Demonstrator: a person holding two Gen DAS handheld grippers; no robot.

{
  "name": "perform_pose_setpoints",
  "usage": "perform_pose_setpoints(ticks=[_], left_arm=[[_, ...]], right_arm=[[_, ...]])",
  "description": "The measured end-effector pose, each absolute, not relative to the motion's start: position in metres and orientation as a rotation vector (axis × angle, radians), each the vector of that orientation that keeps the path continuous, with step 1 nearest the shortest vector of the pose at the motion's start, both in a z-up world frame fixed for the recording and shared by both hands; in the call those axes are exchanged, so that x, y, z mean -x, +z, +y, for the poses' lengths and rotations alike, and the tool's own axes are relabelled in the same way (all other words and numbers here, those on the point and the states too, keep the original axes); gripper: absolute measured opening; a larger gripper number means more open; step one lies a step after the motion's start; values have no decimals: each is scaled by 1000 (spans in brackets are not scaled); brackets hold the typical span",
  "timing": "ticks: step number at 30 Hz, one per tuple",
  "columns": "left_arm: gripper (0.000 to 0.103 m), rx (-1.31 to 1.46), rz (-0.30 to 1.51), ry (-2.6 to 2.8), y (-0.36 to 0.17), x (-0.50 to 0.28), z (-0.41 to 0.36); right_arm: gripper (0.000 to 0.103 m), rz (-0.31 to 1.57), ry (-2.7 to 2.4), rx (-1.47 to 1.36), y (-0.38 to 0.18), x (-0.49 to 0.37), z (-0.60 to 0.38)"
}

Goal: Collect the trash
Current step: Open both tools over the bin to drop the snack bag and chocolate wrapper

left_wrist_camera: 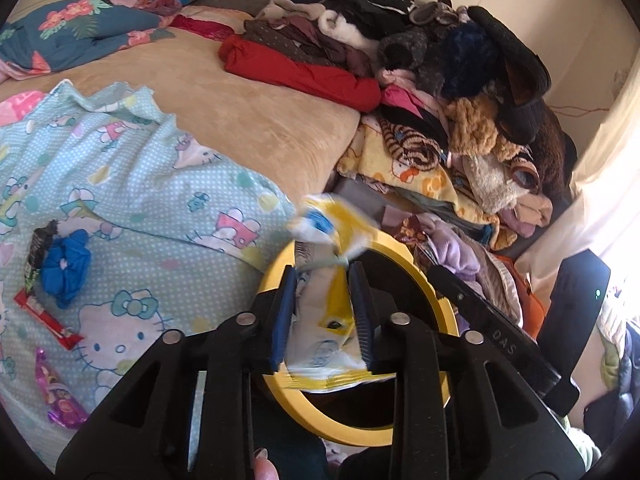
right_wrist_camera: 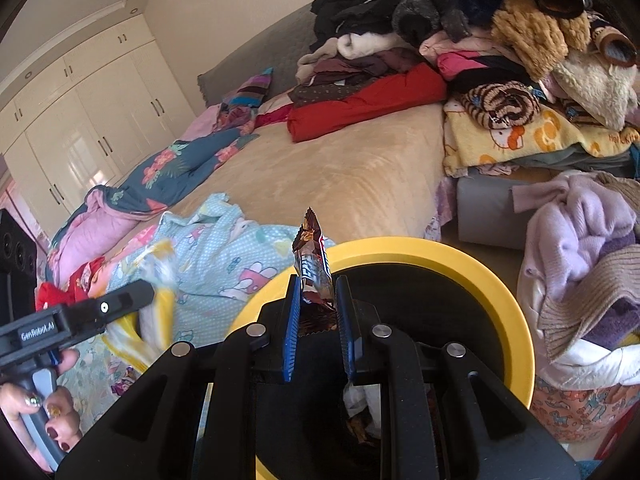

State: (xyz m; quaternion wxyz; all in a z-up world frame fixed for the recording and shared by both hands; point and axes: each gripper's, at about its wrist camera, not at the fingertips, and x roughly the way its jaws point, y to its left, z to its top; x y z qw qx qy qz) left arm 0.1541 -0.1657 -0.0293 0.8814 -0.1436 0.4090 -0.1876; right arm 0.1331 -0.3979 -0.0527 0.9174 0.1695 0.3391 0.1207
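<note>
My left gripper (left_wrist_camera: 323,276) is shut on a yellow and white wrapper (left_wrist_camera: 334,312) and holds it above the yellow-rimmed bin (left_wrist_camera: 444,304). My right gripper (right_wrist_camera: 318,284) is shut on a brown candy bar wrapper (right_wrist_camera: 314,256) over the same bin (right_wrist_camera: 500,292); some trash lies inside it. The left gripper (right_wrist_camera: 132,300) with its blurred wrapper shows at the left of the right wrist view. On the Hello Kitty sheet (left_wrist_camera: 160,200) lie a red wrapper (left_wrist_camera: 48,320), a purple wrapper (left_wrist_camera: 60,396), a dark wrapper (left_wrist_camera: 40,248) and a blue scrunchie (left_wrist_camera: 66,264).
A tan bed (left_wrist_camera: 248,112) carries a floral quilt (left_wrist_camera: 80,28) and a red garment (left_wrist_camera: 304,72). A tall clothes pile (left_wrist_camera: 460,100) stands to the right. A lilac sweater (right_wrist_camera: 576,232) lies beside the bin. White wardrobes (right_wrist_camera: 80,120) line the far wall.
</note>
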Motion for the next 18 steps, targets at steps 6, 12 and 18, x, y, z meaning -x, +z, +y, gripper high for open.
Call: perform_pose_setpoints(ticks=[6, 12, 18], left_arm=[[14, 293, 884, -424, -44, -158, -181], [14, 275, 927, -441, -60, -159, -193], [14, 263, 952, -444, -69, -159, -196]], right_arm=[[18, 719, 228, -364, -61, -136, -405], [18, 775, 223, -379, -76, -140, -407], [20, 841, 200, -426, -93, -144, -411]])
